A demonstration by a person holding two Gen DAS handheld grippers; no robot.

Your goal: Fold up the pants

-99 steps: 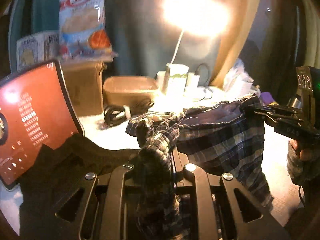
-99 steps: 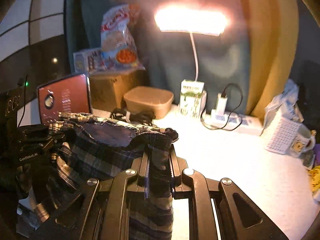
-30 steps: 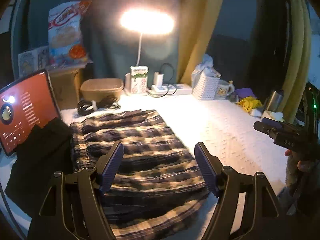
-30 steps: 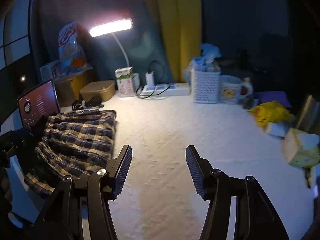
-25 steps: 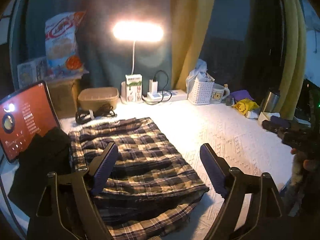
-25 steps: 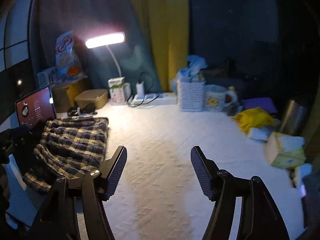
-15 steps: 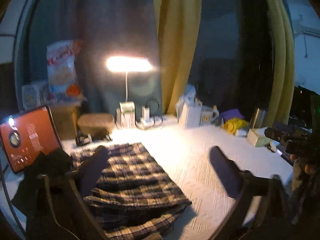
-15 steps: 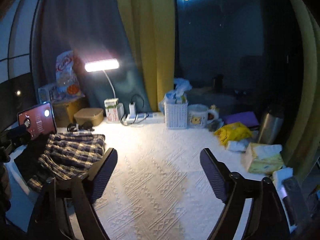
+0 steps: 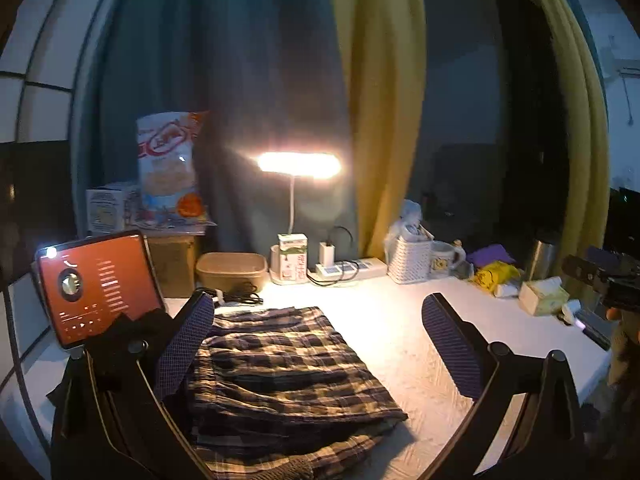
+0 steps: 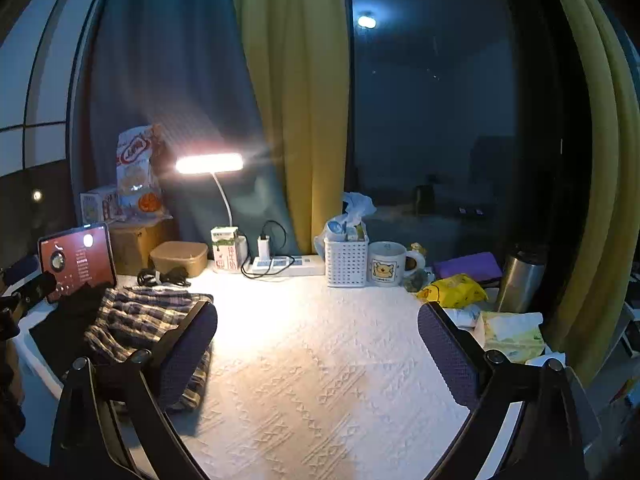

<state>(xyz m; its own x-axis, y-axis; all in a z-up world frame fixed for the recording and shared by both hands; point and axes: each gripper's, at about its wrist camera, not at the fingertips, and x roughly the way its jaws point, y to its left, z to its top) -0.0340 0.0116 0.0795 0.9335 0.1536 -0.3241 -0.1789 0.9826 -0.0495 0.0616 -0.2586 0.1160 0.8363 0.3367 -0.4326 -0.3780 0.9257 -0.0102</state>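
Pants (image 9: pixel 280 368): plaid, folded flat on white table (image 9: pixel 400 344), 7 o'clock of lamp (image 9: pixel 298 165). Fabric soft, light, limp; grip at doubled edge. Left gripper (image 9: pixel 316 356), right gripper (image 10: pixel 318 356): jaws spread wide, holding nothing.

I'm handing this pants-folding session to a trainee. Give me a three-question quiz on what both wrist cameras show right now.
1. True or false: the left gripper is shut on the pants.
2. Which sits nearest the basket? A) mug B) tablet C) flask
3. Fill in: the pants lie folded on the ____ side of the table, as the right wrist camera sees it.

Key
1. False. Its jaws are wide open above the pants, holding nothing; the right gripper is open too.
2. A. The mug stands right beside the basket.
3. Left, next to the tablet.
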